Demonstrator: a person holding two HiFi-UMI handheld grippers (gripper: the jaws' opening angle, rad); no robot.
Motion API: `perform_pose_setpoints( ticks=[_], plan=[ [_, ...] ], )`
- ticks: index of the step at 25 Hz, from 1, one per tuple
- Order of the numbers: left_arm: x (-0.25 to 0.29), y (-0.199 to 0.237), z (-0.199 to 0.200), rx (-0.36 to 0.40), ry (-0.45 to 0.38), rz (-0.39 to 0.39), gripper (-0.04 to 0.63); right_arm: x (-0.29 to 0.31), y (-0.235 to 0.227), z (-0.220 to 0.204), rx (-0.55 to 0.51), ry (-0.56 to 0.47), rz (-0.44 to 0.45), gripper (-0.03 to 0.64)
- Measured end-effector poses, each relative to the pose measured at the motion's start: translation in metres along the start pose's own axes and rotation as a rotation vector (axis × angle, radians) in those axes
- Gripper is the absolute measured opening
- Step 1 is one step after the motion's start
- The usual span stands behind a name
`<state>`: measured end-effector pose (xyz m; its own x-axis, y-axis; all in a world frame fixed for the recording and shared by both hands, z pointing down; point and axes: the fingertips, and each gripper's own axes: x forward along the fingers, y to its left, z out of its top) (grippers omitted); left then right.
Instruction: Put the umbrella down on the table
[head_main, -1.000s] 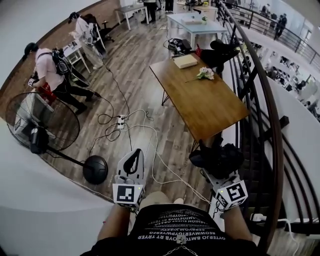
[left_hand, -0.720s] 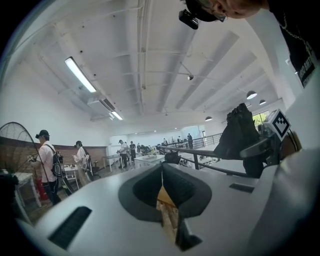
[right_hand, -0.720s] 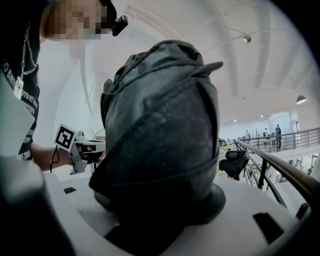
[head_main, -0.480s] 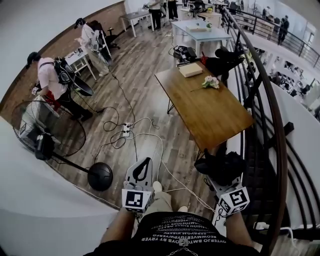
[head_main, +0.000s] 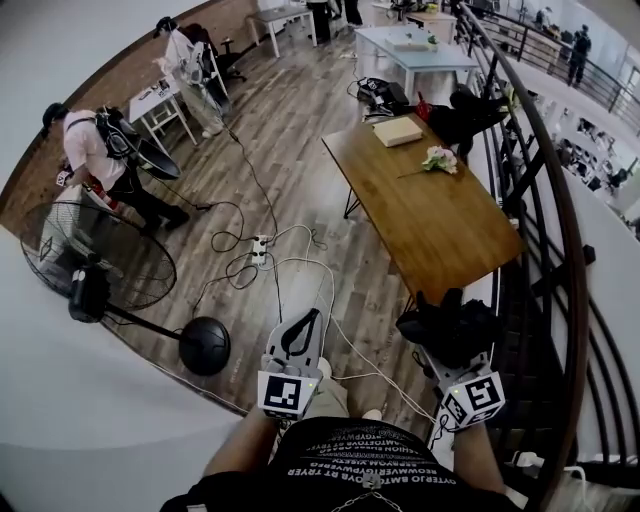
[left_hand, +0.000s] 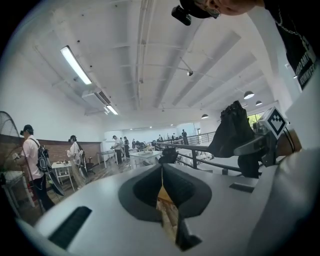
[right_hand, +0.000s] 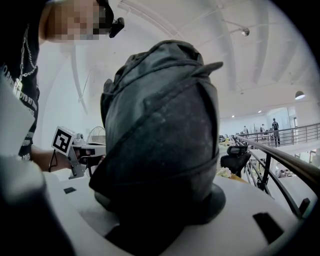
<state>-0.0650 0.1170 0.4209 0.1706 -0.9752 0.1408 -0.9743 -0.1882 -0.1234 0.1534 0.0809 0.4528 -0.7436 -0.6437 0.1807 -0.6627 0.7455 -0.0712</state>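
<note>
The right gripper (head_main: 447, 352) is closed on the umbrella (head_main: 452, 322), a folded black bundle. In the right gripper view the dark cloth fills the whole gap between the jaws, which stand wide around it. The bundle sticks out beyond the jaw tips and points toward the far side.

The left gripper (head_main: 305, 322) holds nothing. Its own view shows the jaws brought together, with only a thin slit between them. It is level with the right gripper, to its left and well apart from it, and touches neither the umbrella nor the table.

The umbrella is not on the table (head_main: 430, 220). It is held in the air just short of the table's near end, over the wooden floor. On the table's far end lie a flat book (head_main: 398, 131) and a small bunch of flowers (head_main: 438, 158). A railing (head_main: 562, 250) runs along the right, and a fan (head_main: 95, 262) stands at the left with cables (head_main: 262, 250) on the floor beside it.
</note>
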Motion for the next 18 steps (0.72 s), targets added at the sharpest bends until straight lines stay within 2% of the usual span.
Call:
perform_pose_setpoints(
  ticks=[4,18],
  plan=[
    [0.024,0.027,-0.005,0.019,0.019,-0.028,0.029,0.035,0.001,0.007,0.004,-0.001,-0.009,0.281],
    [0.094,0.146,-0.015,0.002,-0.038,-0.058,0.029,0.176,0.014,0.028,0.037,0.012,-0.031,0.279]
  ],
)
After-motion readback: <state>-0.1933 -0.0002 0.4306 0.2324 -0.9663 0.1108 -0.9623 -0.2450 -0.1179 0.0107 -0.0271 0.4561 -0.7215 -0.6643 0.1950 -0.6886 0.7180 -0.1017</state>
